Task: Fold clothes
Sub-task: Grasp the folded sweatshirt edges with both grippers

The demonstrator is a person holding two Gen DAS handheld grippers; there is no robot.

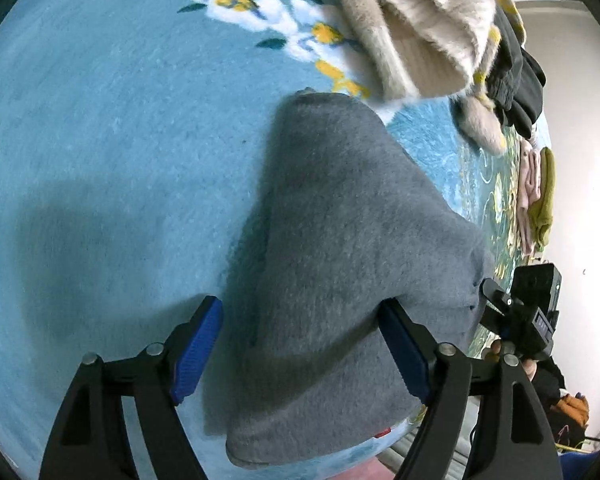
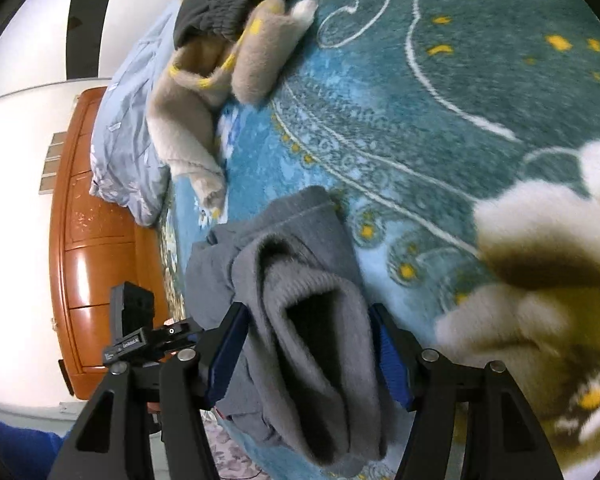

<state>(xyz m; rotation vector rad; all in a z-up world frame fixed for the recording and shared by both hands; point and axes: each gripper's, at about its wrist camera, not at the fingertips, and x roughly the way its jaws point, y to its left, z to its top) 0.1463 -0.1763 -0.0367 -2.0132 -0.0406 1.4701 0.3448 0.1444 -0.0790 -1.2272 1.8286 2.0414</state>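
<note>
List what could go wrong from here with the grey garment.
1. The left gripper has open jaws with the grey garment only lying between them, so a lift may miss it.
2. The right gripper straddles a bunched opening; closing could pinch several layers and spoil the fold.
3. The beige sweater lies close and could snag.

At four o'clock in the right wrist view, a cream fluffy garment (image 2: 540,280) is smeared by blur and cut by the edge. The beige sweater (image 1: 412,20) at one o'clock in the left wrist view runs off the top.
</note>
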